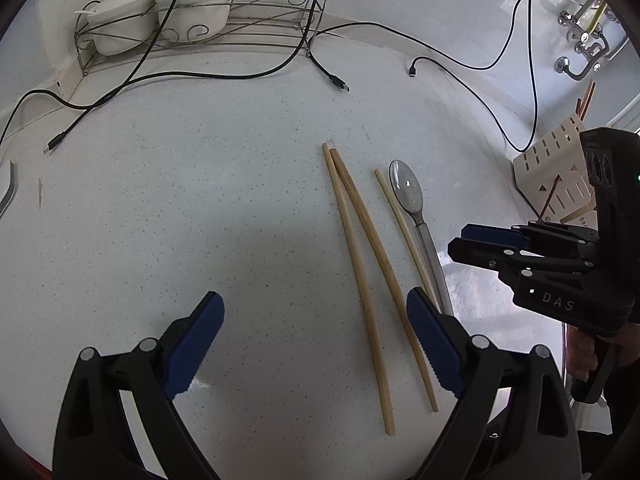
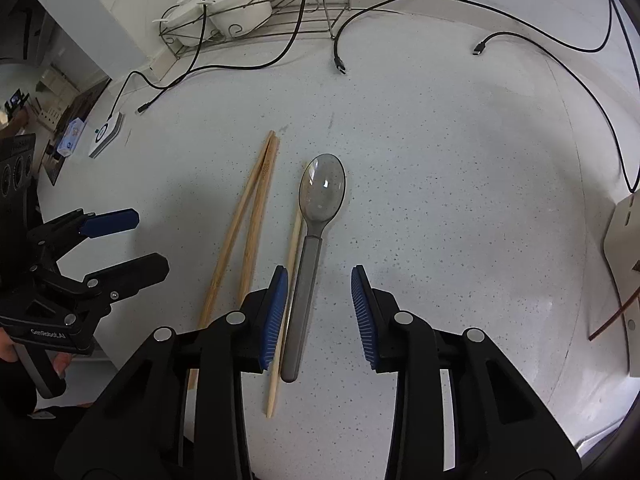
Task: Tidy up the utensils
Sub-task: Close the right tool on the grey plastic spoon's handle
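On the speckled white counter (image 1: 160,200) lie two brown chopsticks (image 1: 357,268) that touch at their far tips. Right of them are a paler chopstick (image 1: 394,208) and a grey spoon (image 1: 406,192), side by side. My left gripper (image 1: 316,340) stands open over bare counter, just left of the chopsticks. In the right wrist view my right gripper (image 2: 320,316) points down at the spoon (image 2: 322,188). Its handle lies between the pads, close to the left one, and neither pad presses on it. The pale chopstick (image 2: 295,236) runs under that left pad. The brown pair (image 2: 256,200) lies further left.
A wire rack (image 1: 256,12) with white lidded pots (image 1: 192,16) stands at the back wall. Black cables (image 1: 224,76) trail across the far counter. A cream slotted utensil holder (image 1: 556,172) sits at the right. A white device (image 2: 106,132) lies at the counter's left edge.
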The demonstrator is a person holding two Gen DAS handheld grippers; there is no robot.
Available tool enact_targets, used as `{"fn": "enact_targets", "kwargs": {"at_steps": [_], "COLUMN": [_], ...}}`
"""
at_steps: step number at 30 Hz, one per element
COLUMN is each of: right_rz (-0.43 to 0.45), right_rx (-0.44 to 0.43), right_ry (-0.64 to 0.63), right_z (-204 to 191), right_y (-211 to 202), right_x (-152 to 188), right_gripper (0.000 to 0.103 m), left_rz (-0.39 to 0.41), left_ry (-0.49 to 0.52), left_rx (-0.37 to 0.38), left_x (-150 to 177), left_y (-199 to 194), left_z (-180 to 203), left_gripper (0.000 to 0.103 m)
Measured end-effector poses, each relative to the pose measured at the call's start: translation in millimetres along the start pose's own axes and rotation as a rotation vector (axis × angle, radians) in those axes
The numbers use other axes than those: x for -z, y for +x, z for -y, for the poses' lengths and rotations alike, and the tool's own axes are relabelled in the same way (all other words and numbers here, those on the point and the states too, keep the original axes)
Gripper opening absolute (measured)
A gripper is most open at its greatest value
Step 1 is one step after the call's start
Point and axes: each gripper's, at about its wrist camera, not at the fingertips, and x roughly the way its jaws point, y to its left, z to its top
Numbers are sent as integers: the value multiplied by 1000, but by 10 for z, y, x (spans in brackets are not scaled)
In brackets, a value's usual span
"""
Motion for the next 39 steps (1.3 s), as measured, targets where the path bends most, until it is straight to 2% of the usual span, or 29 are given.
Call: {"fn": "enact_targets", "kwargs": {"at_steps": [3,15,18,29,39], "right_rz": [-27,-63,-68,-88,-102], "right_rx": [13,48,65,42,57], "right_ry": [-9,-42,-56,-27,-40], "right_z": [-18,-108,-132,-59,-24], "right_y": [89,302,298,327,326], "right_x": [-19,-102,-128,-196,-234], "right_gripper": [22,20,11,11,11], "left_rz": [0,10,5,-30,-84], "left_ry": [-3,-22,-15,70,97], "left_rx": [-4,-19,-17,-42,-92], "left_x": [35,121,129,33,20], "left_y": [-1,-85,-74,65,242], "left_z": [-4,-93,-64,209,243], "left_gripper": [91,91,91,91,91]}}
